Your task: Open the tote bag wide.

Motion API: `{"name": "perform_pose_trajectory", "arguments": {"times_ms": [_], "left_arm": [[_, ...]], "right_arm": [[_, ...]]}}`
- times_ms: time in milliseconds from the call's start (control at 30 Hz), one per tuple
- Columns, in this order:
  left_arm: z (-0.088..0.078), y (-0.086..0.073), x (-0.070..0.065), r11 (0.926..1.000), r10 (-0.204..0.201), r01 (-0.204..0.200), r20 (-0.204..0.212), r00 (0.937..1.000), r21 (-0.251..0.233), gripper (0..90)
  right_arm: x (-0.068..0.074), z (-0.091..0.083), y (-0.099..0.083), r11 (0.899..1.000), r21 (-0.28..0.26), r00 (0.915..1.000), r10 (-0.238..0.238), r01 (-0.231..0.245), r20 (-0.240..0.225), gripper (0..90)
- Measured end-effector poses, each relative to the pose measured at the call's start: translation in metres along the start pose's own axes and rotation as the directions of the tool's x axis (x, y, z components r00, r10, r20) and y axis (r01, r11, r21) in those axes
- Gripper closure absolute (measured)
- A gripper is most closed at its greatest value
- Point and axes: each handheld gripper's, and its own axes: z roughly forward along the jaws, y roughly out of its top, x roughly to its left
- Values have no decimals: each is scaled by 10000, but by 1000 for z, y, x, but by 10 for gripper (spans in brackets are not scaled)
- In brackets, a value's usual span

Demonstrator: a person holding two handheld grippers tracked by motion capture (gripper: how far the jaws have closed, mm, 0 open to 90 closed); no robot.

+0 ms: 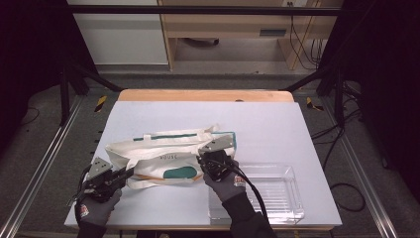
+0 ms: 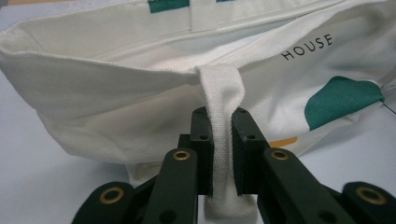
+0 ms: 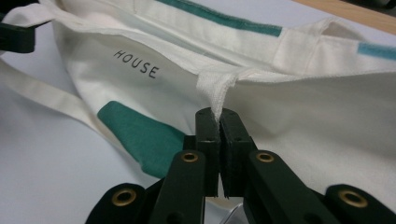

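Observation:
A white canvas tote bag (image 1: 163, 156) with green patches and the word HOUSE lies on its side in the middle of the table, mouth held up between both grippers. At the bag's left end my left gripper (image 1: 130, 172) (image 2: 223, 116) is shut on a handle strap (image 2: 223, 88) where it meets the bag's rim. My right gripper (image 1: 202, 161) (image 3: 219, 116) is at the bag's right end. It is shut on the other end of the strap (image 3: 214, 86), which is pinched thin between its pads. The bag's opening (image 2: 196, 46) gapes slightly behind the left strap.
A clear plastic tray (image 1: 289, 198) sits at the front right of the light table top (image 1: 267, 124), just right of my right hand. A second strap (image 3: 42, 95) trails loose on the table in front of the bag. Metal frame rails run along both sides.

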Motion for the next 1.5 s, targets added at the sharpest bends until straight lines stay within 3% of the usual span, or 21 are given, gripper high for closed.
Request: {"name": "perform_pose_trajectory", "arguments": {"times_ms": [133, 200, 233, 333, 433, 533, 733, 833, 900, 1000, 1167, 1233, 1400, 1500], "left_arm": [[0, 0, 1, 9999, -124, 124, 13, 9999, -23, 767], [-1, 1, 0, 9997, -206, 205, -77, 9998, -133, 663], [-2, 1, 0, 9995, -221, 218, -116, 9997, -243, 663], [-9, 5, -1, 9962, -417, 400, -198, 9989, -776, 549], [-16, 15, -3, 9904, -443, 397, -325, 9985, -1323, 536], [-14, 29, -5, 9882, -303, 255, -295, 9991, -1510, 559], [23, 49, -9, 9958, 222, -234, -146, 9996, -885, 697], [44, 48, -6, 9990, 302, -311, -264, 9992, -335, 714], [50, 42, -2, 9998, 190, -190, -41, 9998, 11, 713], [50, 33, 0, 9995, 238, -238, 24, 9997, 199, 700], [47, 26, 6, 9996, 15, -18, 124, 9999, 271, 677], [49, 24, 5, 9994, 74, -76, 70, 9999, 337, 678], [51, 22, 2, 9983, 223, -225, 50, 9997, 542, 689], [49, 20, 1, 9972, 251, -259, 123, 9996, 702, 701]], "right_arm": [[1, -4, -8, 10000, 34, 9992, -28, 29, -392, 883], [3, -5, -14, 9999, 105, 9985, -53, 59, -546, 883], [3, -5, -14, 9999, 105, 9985, -53, 59, -546, 883], [6, -4, -20, 9998, 203, 9980, -59, 72, -632, 883], [8, -4, -21, 9994, 304, 9979, -153, 172, -633, 883], [9, -6, -21, 9995, 191, 9973, -236, 250, -693, 883], [10, -7, -22, 9992, 218, 9954, -326, 347, -905, 883], [9, -6, -22, 9989, 302, 9951, -317, 347, -941, 881], [8, -6, -23, 9989, 322, 9955, -312, 342, -900, 880], [8, -3, -23, 9991, 301, 9966, -277, 301, -771, 867], [6, -7, -20, 9998, 3, 9973, -196, 197, -702, 734], [0, -17, -14, 9966, -825, 9976, 4, -62, -696, 663], [-9, -22, 0, 9903, -1382, 9991, 102, -157, -405, 636], [-8, -15, 11, 9913, -1313, 9994, 0, -45, -336, 619]]}}
